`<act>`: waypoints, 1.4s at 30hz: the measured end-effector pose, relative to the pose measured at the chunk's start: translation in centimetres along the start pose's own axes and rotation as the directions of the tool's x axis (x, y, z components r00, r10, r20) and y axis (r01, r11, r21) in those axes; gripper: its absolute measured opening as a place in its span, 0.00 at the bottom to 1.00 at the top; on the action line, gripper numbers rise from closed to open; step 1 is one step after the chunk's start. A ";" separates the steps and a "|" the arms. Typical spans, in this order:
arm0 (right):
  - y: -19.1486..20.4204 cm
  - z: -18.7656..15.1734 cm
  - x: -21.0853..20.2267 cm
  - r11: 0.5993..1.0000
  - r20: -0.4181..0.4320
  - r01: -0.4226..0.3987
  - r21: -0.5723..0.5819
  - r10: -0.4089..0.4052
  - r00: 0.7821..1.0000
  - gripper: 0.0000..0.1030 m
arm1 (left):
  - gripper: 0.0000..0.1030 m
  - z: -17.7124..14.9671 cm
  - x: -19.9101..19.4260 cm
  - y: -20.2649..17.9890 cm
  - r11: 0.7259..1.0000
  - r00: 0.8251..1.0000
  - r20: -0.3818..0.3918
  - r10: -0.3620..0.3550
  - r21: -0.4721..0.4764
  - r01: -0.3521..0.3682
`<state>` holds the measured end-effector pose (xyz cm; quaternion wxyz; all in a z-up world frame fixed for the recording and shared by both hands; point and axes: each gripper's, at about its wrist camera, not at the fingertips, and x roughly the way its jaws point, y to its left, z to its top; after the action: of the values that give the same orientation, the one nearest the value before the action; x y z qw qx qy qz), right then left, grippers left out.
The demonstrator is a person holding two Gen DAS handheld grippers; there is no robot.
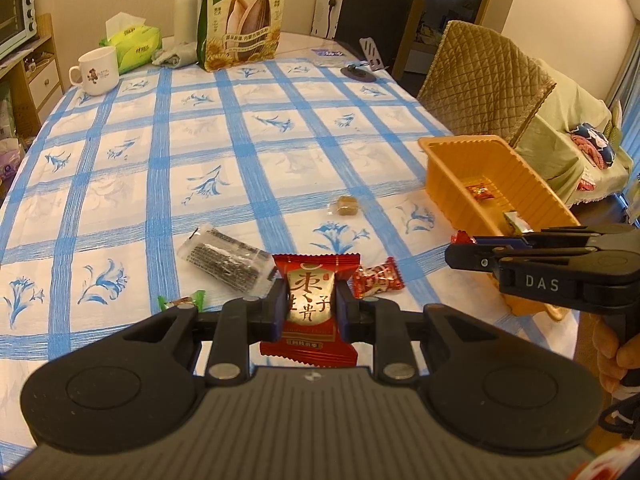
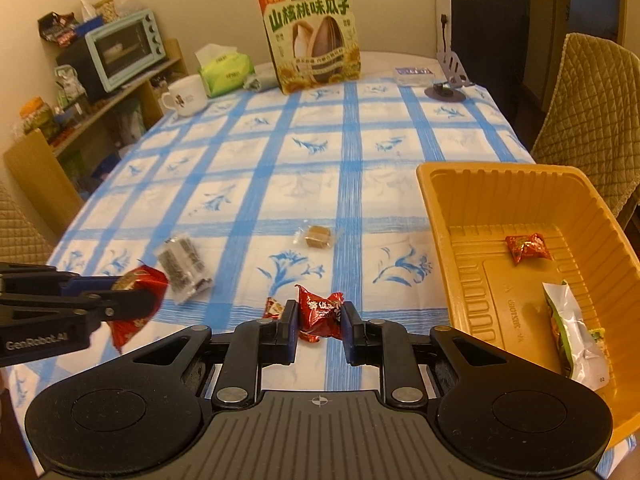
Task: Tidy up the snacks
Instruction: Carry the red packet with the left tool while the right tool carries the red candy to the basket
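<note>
1. Your left hand-held gripper (image 1: pixel 309 303) is clamped on a red foil date-snack packet with a silver label (image 1: pixel 310 308); its pads cover the packet's sides, and its lower edge is hidden behind the gripper body.
2. Your right hand-held gripper (image 2: pixel 319 322) is clenched on a crumpled dark-red candy wrapper (image 2: pixel 320 314), held just beside the orange ribbed plastic tray (image 2: pixel 452 216) at the counter's right edge.
3. The tray holds a small red wrapped candy (image 2: pixel 527 247) and a green-and-silver sachet (image 2: pixel 572 332); the sachet's print is unreadable, and the tray's near corner is cut off by the gripper.
4. On the counter with the blue-checked white cloth (image 2: pixel 352 152) lie a clear packet of dark seeds (image 2: pixel 184 268), a brown cube sweet in clear wrap (image 2: pixel 318 236), a red-and-white candy (image 1: pixel 378 280), and a green-ended candy (image 1: pixel 182 302), partly hidden by your left gripper.
5. A tall green sunflower-seed bag (image 2: pixel 312 36) stands upright at the far edge, its top cropped in the left wrist view.
</note>
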<state>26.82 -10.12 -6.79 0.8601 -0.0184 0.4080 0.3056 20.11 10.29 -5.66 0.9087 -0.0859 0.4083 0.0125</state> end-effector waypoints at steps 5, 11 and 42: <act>-0.4 -0.5 -2.3 0.999 0.016 -0.043 0.013 0.043 0.999 0.22 | 0.22 -0.2 -1.2 -1.6 1.000 1.000 0.019 -0.015 0.009 0.015; -1.7 -1.8 -5.5 0.995 0.030 -0.094 0.040 0.093 0.995 0.22 | 0.22 -0.5 -2.6 -4.3 0.998 0.998 0.035 -0.051 0.033 0.050; -18.9 -5.5 -14.7 0.990 0.060 -0.012 0.140 0.004 0.998 0.22 | 0.22 0.0 0.7 -22.6 0.977 0.982 0.040 -0.184 0.114 0.178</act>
<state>26.13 -34.57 -4.08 0.8698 0.0528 0.4029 0.2799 22.70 -11.99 -2.89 0.9193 -0.0723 0.3761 -0.0905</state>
